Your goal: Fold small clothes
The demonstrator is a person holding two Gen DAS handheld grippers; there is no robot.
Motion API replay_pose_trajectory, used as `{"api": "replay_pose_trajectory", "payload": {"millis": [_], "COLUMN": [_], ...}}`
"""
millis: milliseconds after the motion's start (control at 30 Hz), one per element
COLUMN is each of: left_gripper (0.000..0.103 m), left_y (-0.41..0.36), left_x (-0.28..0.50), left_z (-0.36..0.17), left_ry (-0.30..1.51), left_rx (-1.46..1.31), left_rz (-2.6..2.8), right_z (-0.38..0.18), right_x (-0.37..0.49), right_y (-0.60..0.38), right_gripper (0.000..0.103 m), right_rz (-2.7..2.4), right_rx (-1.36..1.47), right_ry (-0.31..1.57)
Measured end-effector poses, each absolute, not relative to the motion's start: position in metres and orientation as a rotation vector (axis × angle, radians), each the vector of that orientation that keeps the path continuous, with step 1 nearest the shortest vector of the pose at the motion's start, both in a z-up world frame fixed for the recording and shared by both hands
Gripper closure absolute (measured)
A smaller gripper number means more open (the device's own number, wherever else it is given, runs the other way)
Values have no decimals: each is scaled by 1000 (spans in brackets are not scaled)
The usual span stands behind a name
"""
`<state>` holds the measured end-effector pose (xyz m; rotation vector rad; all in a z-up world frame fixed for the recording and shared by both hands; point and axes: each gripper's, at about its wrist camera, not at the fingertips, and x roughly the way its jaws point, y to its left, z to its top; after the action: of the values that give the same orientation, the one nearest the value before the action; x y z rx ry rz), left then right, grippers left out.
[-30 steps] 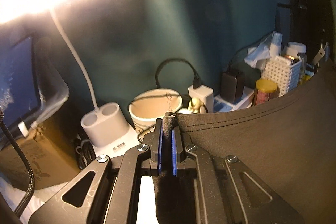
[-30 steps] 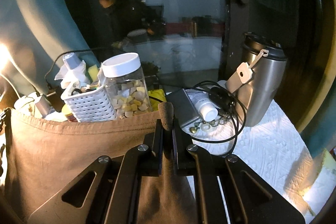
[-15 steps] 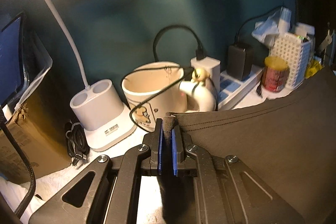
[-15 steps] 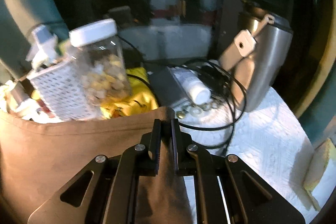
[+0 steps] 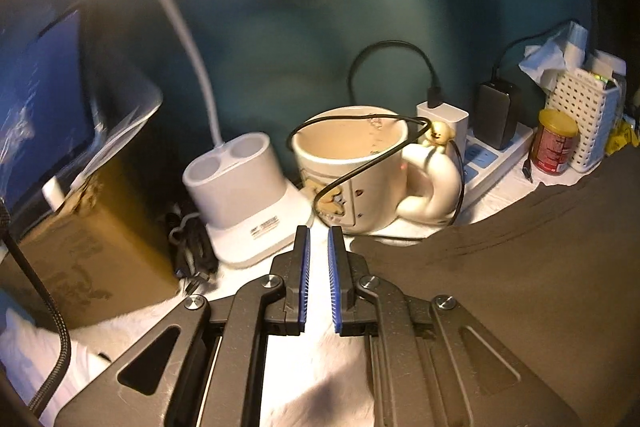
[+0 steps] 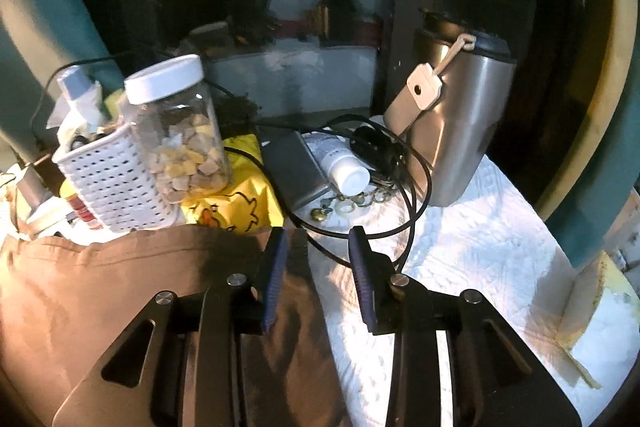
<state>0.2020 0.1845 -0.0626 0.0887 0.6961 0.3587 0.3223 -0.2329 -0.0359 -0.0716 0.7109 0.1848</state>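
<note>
Left claw stands narrowly parted with nothing between its blue pads, only white tabletop showing through the gap; the brown cloth lies flat just to its right, its corner beside the right finger. Right claw is opening, its pads off the cloth, whose corner lies by the left finger with white tabletop under the gap. Beyond the left claw stand a mug and lamp base

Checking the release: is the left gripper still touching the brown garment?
Apart. The left wrist view shows the left gripper with only white cloth between its jaws; the brown garment lies beside it.
</note>
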Motion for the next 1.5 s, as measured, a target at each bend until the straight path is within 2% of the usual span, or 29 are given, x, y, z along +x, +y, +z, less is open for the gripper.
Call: {"api": "replay_pose_trajectory", "payload": {"millis": [300,967,1500], "left_gripper": [94,94,95], "left_y": [177,144,121], "left_x": [149,62,5], "left_z": [-39,-62,-84], "left_ry": [627,734,843], "left_rx": [60,-107,-341], "left_rz": [332,244,159], "right_z": [-15,-15,-77], "right_x": [285,193,131], "right_y": [-244,-304,-332], "right_gripper": [68,68,68], "right_rz": [198,153,161], "right_rx": [-62,-38,-18], "right_ry": [688,718,867]}}
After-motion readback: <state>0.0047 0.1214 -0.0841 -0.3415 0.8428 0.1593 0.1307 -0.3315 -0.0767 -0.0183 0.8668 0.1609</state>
